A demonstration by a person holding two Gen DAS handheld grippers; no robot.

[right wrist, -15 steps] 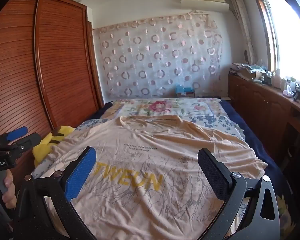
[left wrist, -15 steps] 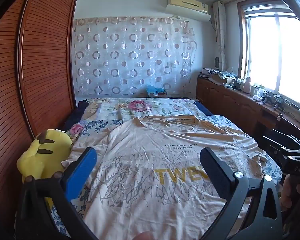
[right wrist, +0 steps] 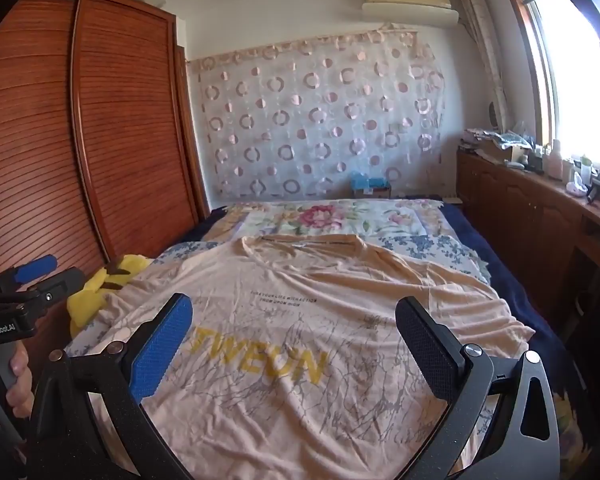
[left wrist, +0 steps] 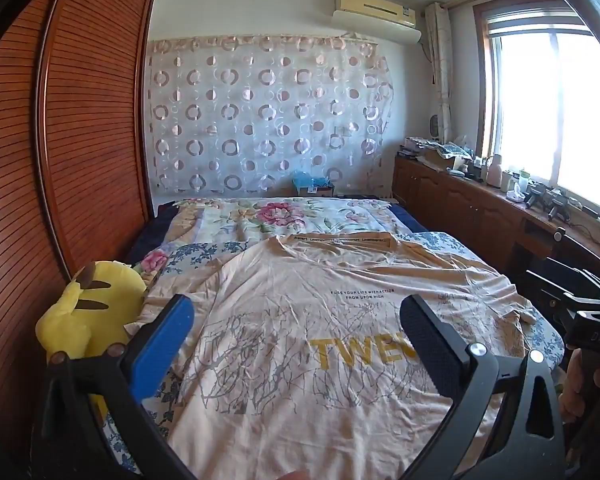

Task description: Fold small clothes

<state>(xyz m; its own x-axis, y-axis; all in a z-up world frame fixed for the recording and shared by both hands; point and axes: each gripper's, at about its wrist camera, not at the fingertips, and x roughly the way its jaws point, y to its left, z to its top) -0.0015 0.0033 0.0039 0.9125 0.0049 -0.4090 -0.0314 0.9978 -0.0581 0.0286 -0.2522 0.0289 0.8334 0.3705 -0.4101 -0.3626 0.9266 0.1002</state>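
With both my left gripper [left wrist: 296, 344] and right gripper [right wrist: 294, 346] spread wide and empty above the wrinkled beige printed cotton T-shirt [right wrist: 300, 320], I risk pinching the floral bedsheet [left wrist: 228, 248] underneath.

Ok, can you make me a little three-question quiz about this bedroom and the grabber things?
1. True or false: the beige printed T-shirt lies spread flat on the floral-quilted bed.
2. Which side of the T-shirt does the yellow plush toy lie on in the left wrist view: A left, B right, C on top?
3. Fill in: the left gripper and right gripper both have their jaws ____.

Key: 1 true; 2 A; 3 open.
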